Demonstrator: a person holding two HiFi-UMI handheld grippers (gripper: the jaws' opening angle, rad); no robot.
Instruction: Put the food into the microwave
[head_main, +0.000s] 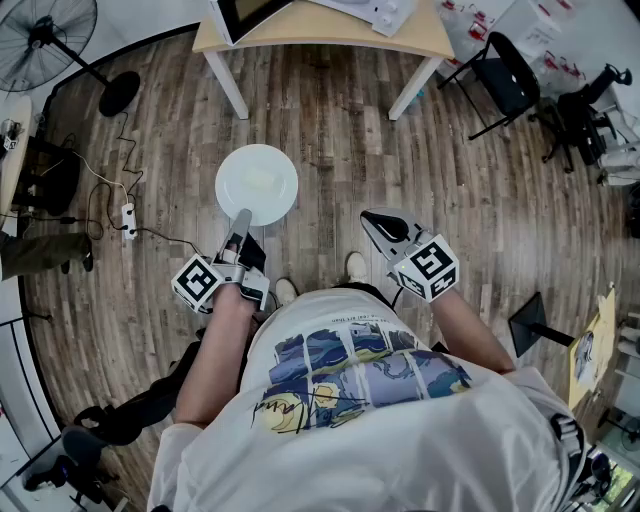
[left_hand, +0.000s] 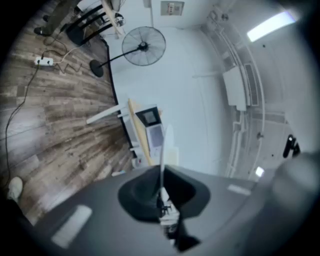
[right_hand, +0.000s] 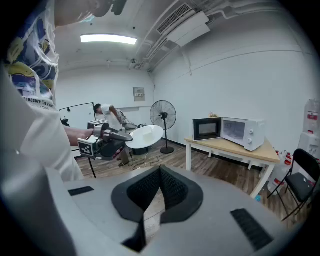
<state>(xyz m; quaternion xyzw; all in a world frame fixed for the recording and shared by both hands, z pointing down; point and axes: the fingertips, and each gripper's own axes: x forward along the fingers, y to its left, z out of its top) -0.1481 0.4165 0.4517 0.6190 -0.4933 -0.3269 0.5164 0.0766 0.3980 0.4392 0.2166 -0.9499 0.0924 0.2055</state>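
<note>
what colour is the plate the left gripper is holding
The plate is plain white; the head view shows it best.

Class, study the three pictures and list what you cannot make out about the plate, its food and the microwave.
- Food on the plate: head view, only a faint pale patch, too washed out to identify.
- Plate top: left gripper view, seen edge-on in the left claw.
- Microwave inside: right gripper view, too small; head view's top edge cuts it off.
</note>
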